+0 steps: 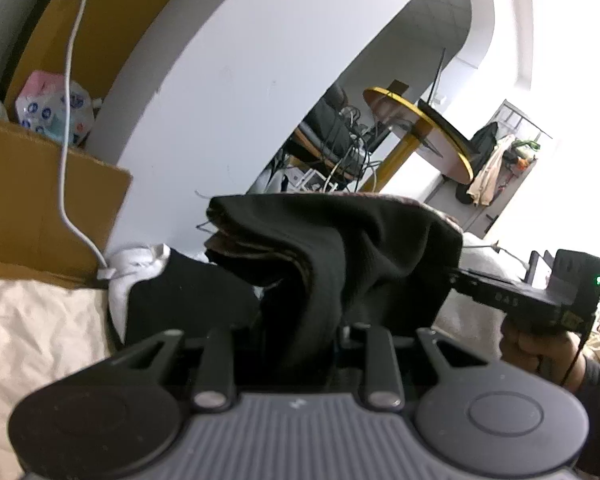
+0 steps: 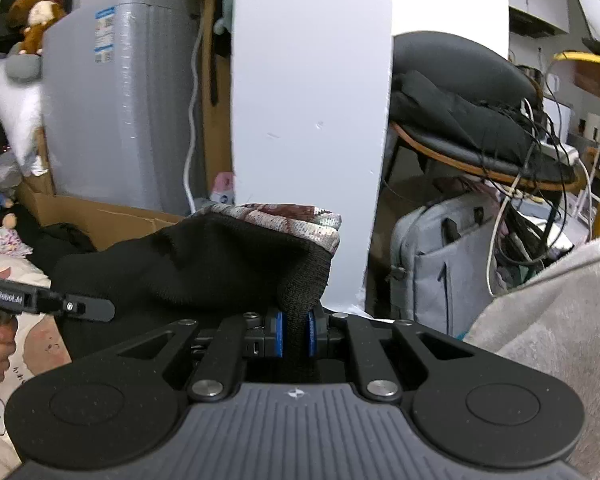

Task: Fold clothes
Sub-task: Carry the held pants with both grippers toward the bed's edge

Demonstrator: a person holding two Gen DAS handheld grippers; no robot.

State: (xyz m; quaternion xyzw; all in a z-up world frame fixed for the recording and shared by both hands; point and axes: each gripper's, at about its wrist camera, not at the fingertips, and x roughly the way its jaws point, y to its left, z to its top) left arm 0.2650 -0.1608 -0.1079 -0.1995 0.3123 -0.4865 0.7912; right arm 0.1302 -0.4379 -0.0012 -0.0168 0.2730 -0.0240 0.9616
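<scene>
A black knit garment with a red-and-white patterned inner side hangs stretched between both grippers above the bed. In the left wrist view it drapes over my left gripper, hides the fingertips and runs down between the fingers. My right gripper has its blue pads pressed on a black fold of the garment. Each gripper also shows in the other's view, held in a hand: the right gripper at the cloth's right edge, the left gripper at its left edge.
A cream printed bed sheet lies below, with white cloth and more black cloth on it. Behind are a cardboard box, a white cable and a white pillar. A grey bag and a grey fleece are at the right.
</scene>
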